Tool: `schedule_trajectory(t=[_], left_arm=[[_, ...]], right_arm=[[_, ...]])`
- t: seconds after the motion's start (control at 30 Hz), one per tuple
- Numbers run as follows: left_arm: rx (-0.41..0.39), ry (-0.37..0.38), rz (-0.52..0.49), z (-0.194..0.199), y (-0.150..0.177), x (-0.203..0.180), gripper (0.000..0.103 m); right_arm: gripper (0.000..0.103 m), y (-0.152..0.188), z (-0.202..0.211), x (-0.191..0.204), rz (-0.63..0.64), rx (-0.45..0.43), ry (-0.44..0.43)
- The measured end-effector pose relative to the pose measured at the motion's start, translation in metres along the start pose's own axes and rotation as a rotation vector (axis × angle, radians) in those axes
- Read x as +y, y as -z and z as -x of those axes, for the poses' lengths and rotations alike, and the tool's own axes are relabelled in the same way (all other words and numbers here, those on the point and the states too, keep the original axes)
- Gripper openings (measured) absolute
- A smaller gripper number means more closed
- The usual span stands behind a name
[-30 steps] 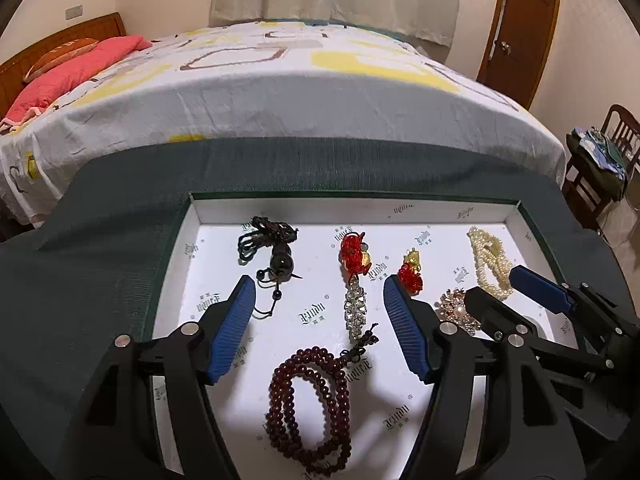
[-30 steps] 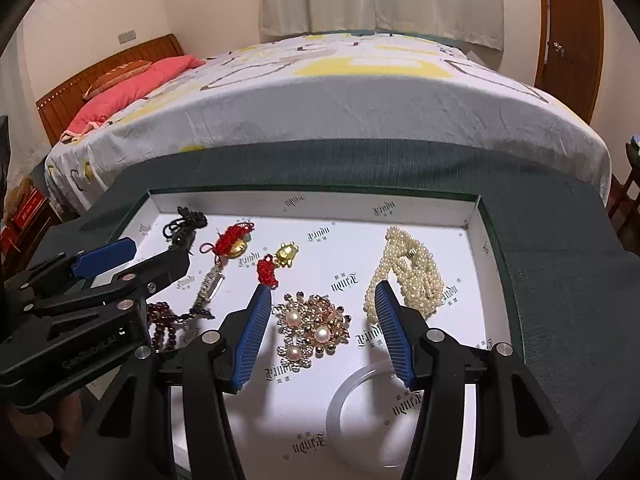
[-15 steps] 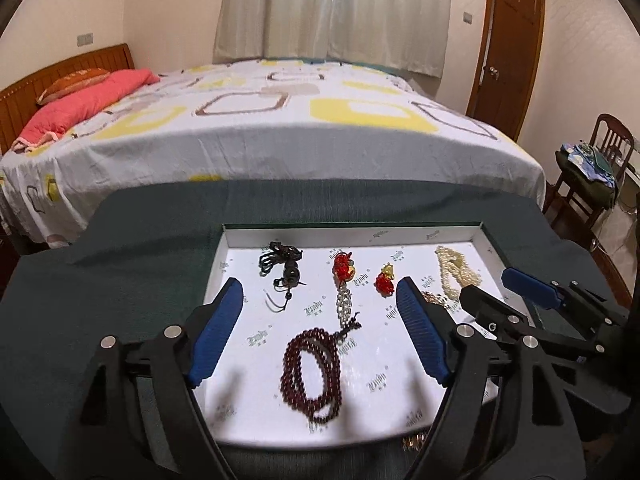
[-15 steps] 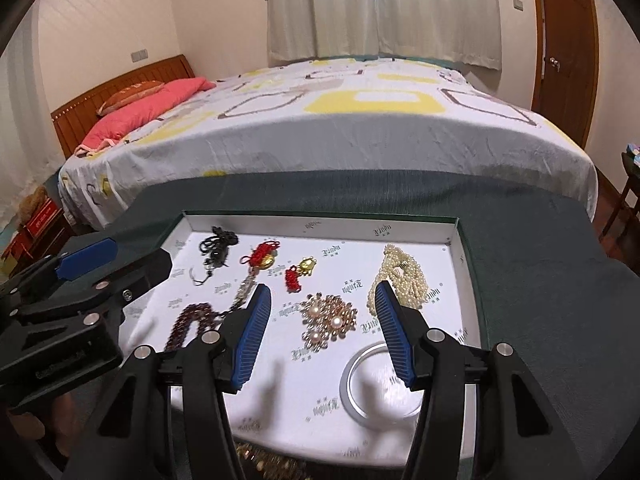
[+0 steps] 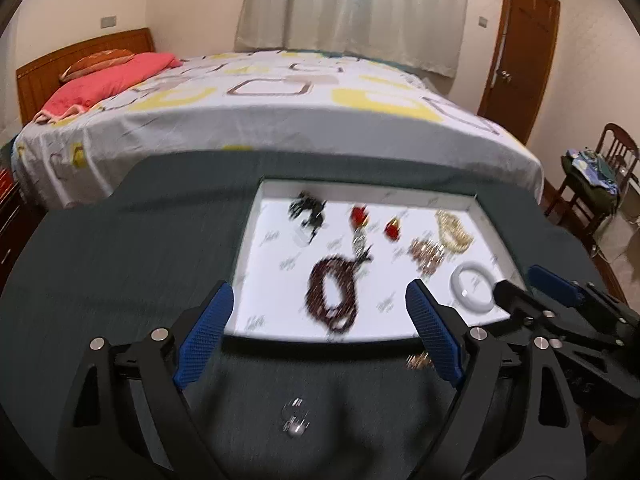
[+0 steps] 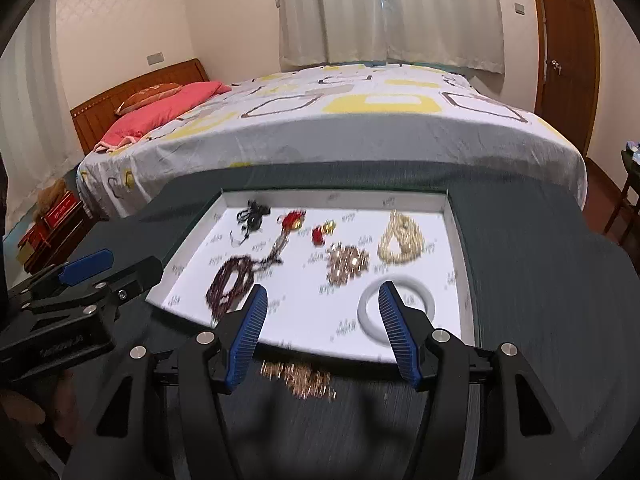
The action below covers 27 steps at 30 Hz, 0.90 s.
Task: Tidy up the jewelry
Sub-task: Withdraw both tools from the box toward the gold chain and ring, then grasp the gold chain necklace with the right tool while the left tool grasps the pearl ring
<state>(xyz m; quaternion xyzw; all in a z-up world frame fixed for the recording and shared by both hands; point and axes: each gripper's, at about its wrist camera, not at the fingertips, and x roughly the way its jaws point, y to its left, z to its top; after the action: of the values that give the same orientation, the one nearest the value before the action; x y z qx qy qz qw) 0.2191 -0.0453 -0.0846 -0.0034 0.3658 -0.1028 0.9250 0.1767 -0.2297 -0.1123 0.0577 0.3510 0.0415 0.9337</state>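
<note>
A white-lined tray on the dark green table holds a dark red bead bracelet, a black cord pendant, red charms, a rhinestone brooch, a pearl strand and a white bangle. A gold chain lies on the cloth outside the tray's near edge. A small silver piece lies nearer me. My left gripper and right gripper are both open and empty, near the tray's front edge.
A bed with a patterned sheet and pink pillow stands behind the table. A wooden door and a chair are at the right. Boxes sit on the floor at the left.
Both grippers have pulled back and up from over the tray to its near edge. The gold chain and the small silver piece have come into view on the cloth.
</note>
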Motion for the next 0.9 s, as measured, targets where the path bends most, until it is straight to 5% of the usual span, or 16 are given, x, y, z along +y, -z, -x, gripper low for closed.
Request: schedule_trajectory(t=[0.4,0.9], left_arm=[[0.068,-0.09,0.023,0.01,0.055,0.027,0.086],[0.123,-0.147,0.032,-0.005,0.07,0.047,0.086]], right_arm=[[0.056,0.041,-0.021,0.011,0.032,0.102,-0.006],[0.052,0.047,-0.059,0.019,0.077,0.181,0.026]])
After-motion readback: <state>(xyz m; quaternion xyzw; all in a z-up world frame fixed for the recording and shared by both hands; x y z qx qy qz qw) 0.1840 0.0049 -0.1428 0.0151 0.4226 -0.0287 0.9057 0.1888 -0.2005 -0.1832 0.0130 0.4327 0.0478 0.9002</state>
